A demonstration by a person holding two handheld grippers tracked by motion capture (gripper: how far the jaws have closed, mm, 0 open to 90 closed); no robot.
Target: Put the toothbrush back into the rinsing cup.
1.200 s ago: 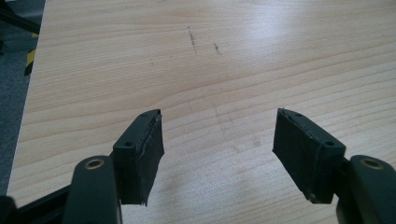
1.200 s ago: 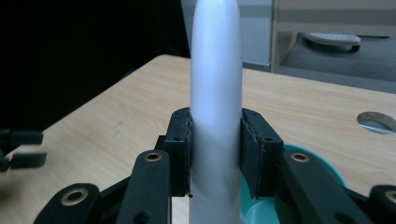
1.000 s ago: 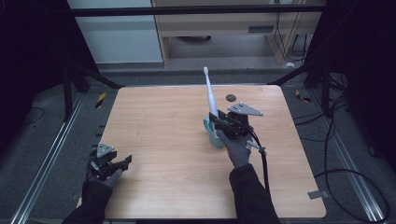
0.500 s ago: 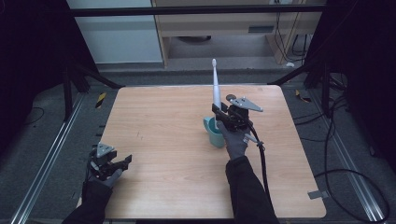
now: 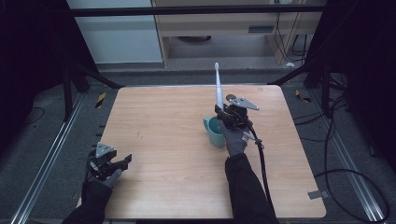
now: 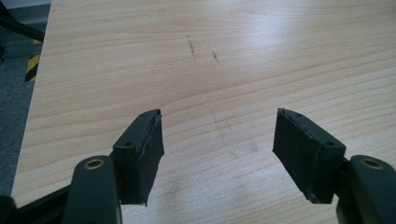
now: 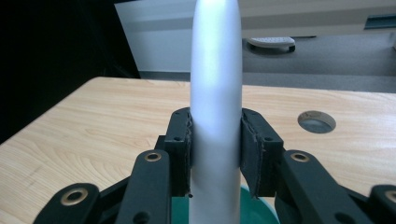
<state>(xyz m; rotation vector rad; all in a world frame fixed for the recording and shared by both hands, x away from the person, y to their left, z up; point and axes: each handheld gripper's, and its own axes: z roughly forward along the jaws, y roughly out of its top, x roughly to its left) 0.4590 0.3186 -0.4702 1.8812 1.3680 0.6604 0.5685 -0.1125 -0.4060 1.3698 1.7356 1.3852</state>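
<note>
Right of centre in the high view, the right gripper (image 5: 223,115) is clamped on a long, slender white plastic electric toothbrush (image 5: 218,91), which stands nearly upright with its small brush head at the top, reaching toward the upper middle of the frame. In the right gripper view the toothbrush's smooth white handle (image 7: 215,107) rises through the centre of the frame, pinched between the two black pads (image 7: 183,151), which press on it from both sides. Directly beneath the gripper, at the lower centre of that view, a curved edge of a teal ceramic mug (image 7: 252,204) peeks out; in the high view the mug (image 5: 214,132) stands on the light wooden table (image 5: 159,121) just left of the person's gloved right hand (image 5: 233,140), with the toothbrush's lower end above its opening. A round grey cable hole (image 7: 316,121) sits in the tabletop at the right of the right gripper view. At the lower left of the high view, the left gripper (image 5: 116,164) rests near the table's front left corner, well apart from the mug, its jaws spread wide and empty over bare wood.
</note>
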